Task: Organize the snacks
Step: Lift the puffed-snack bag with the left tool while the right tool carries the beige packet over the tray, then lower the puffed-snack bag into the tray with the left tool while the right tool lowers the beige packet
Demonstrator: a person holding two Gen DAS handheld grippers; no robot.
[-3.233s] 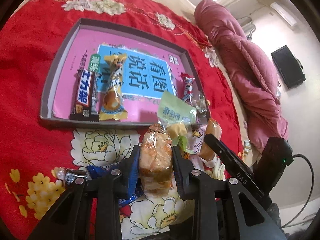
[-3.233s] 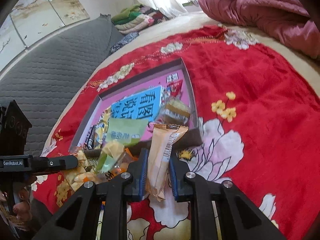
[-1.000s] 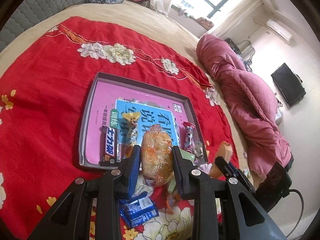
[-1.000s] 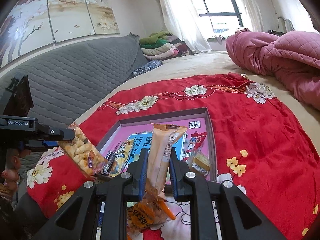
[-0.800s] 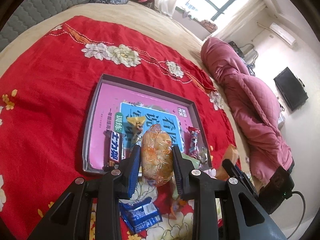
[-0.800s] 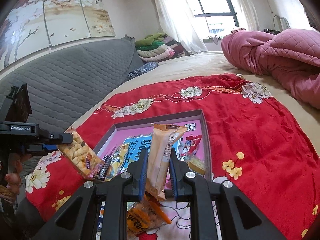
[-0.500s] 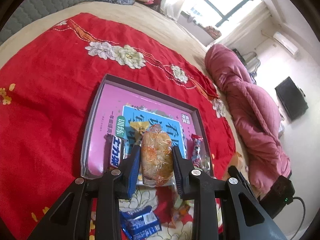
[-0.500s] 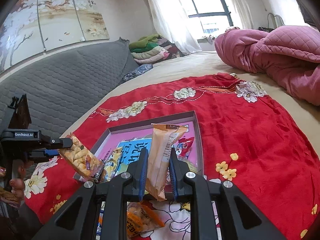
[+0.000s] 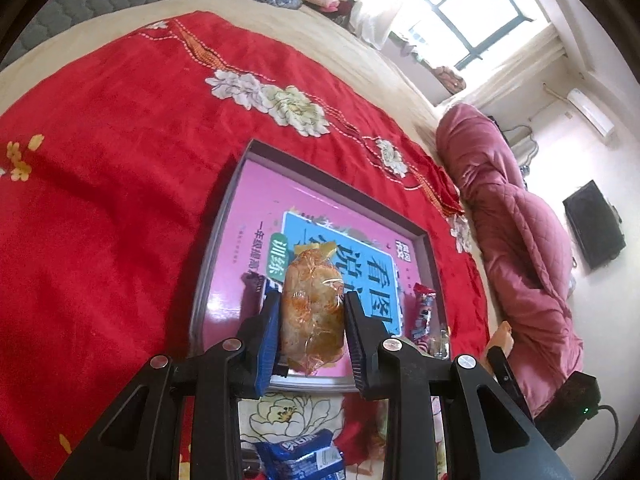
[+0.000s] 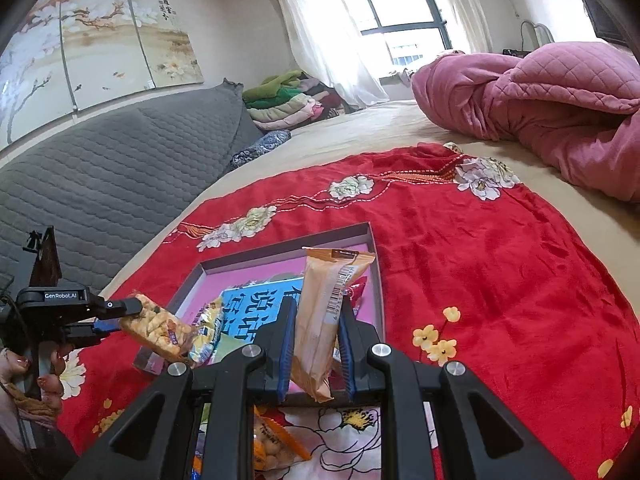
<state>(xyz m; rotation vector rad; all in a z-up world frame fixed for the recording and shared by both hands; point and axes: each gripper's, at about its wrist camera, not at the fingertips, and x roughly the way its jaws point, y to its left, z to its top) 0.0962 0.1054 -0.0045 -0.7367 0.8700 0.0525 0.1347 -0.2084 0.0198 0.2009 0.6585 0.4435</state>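
The left gripper (image 9: 312, 320) has its fingers clamped on a clear cracker pack (image 9: 313, 312), the tray (image 9: 216, 240) just beyond them. The right gripper (image 10: 316, 344) pinches a tan bar (image 10: 324, 320) upright over the tray's near edge, likely so both drop in.

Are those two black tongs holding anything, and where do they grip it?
Left tongs squeeze a clear-wrapped orange rice cracker across its lower middle. Right tongs pinch a long tan snack packet around its lower half.

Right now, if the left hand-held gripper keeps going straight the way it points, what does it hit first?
Probably the pink floor of the snack tray: the left hand-held gripper, shut on a clear-wrapped rice cracker, points down into it, near a snack bar already lying there. Depth is uncertain.
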